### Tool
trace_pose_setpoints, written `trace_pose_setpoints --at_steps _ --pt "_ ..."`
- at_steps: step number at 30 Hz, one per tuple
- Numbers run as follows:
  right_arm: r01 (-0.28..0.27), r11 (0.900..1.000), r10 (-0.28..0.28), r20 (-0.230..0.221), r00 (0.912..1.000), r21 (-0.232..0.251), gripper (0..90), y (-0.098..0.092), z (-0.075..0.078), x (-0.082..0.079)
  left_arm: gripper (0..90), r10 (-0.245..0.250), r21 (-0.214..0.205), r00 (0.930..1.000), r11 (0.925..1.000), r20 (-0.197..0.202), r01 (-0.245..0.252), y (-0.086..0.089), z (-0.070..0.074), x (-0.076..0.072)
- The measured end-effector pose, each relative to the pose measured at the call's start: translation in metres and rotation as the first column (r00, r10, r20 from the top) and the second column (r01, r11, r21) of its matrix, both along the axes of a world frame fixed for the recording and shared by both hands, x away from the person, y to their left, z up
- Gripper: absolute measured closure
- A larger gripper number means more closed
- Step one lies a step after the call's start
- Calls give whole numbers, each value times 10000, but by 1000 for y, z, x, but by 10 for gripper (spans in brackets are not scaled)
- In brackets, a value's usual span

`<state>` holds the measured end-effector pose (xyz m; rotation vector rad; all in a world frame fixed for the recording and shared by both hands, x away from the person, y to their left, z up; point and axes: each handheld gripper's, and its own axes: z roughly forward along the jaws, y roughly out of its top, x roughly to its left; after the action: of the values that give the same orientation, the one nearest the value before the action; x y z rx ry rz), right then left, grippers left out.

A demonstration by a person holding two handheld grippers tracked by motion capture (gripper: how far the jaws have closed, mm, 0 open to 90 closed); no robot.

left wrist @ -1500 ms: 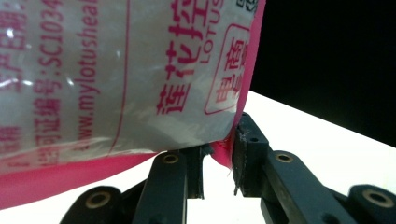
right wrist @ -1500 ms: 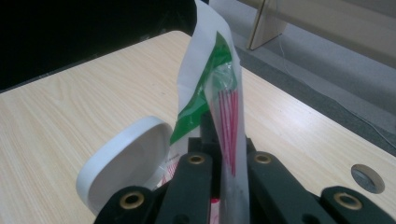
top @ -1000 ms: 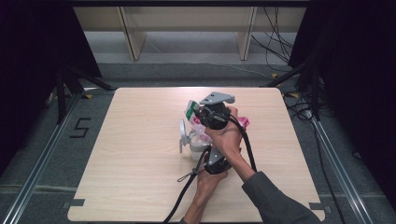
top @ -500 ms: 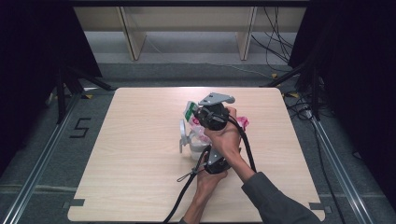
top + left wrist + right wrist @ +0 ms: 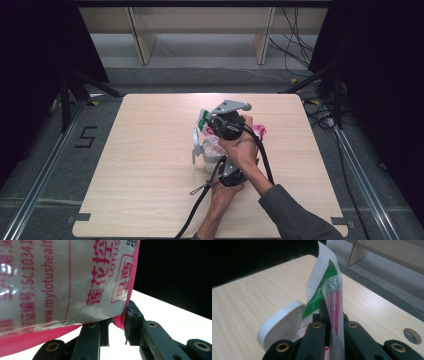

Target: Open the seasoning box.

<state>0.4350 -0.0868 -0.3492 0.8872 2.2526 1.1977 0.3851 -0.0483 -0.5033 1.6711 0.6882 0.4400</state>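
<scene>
My right gripper (image 5: 331, 315) is shut on a small green-and-white sachet (image 5: 324, 282) with thin red sticks behind its clear front, and holds it upright. In the high view that sachet (image 5: 202, 120) sticks out to the left of the right gripper (image 5: 210, 124) at the middle of the table. My left gripper (image 5: 117, 322) is shut on the pink edge of a translucent bag (image 5: 62, 280) printed with red writing. It sits lower in the high view, as the left gripper (image 5: 225, 162) under the right hand, with the bag's pink part (image 5: 260, 131) showing beside the hands.
A white round lid or rim (image 5: 279, 327) stands just left of the sachet; from above it shows as a white piece (image 5: 195, 144) by the bag. The wooden table (image 5: 140, 190) has a hole (image 5: 412, 335) near its far corner. Black cables (image 5: 200, 200) trail toward the front edge.
</scene>
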Motion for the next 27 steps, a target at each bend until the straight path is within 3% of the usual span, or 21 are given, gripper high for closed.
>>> trace_pose_setpoints --at_steps 2,3,4,6,10,15,16,18,19,20,22,24,27 --pt "-37 10000 37 20 10000 14 900 -1 0 1 755 -23 30 10000 10000 7 23 0 0 0" --pt "-103 9999 103 48 9999 -95 900 -1 0 1 756 -22 -205 10000 9998 -23 22 -1 -1 0" --pt "-84 9999 84 47 10000 -75 900 0 0 1 756 -151 -843 9998 9963 -121 141 -5 -1 -1" --pt "64 10000 -63 201 9998 -41 900 1 -2 1 755 -113 -1001 9998 9949 -172 95 -5 -1 -1" --pt "-29 9999 29 -8 10000 -107 900 0 -1 0 756 -94 -1001 9998 9949 -168 77 -5 -1 -1" --pt "-107 9999 107 34 9999 -85 900 2 -3 0 755 -123 -992 9998 9950 -182 104 -5 -1 -1" --pt "-81 9999 83 131 9999 -92 900 3 -3 1 755 -169 -836 9997 9964 -153 155 -4 -1 -1" --pt "-178 9997 180 152 9997 -161 900 2 -3 1 755 -109 -989 9998 9950 -157 93 -5 -1 -1" --pt "-46 10000 46 -52 10000 25 900 2 -2 0 756 -108 -959 9998 9953 -164 92 -4 -1 -1" --pt "-70 10000 70 151 9999 27 900 2 -3 2 755 -131 -965 9998 9953 -167 115 -4 -1 -1" --pt "-111 9998 111 -47 9999 -147 900 3 -4 0 755 -190 -969 9997 9951 -177 172 -4 -1 -1" --pt "-122 9997 124 150 9998 -188 900 5 -4 0 755 -146 -1011 9997 9948 -201 125 -3 -1 -1" --pt "-117 9999 117 6 9999 -73 900 3 -3 0 756 -157 -1019 9997 9947 -173 138 -3 -1 -1"
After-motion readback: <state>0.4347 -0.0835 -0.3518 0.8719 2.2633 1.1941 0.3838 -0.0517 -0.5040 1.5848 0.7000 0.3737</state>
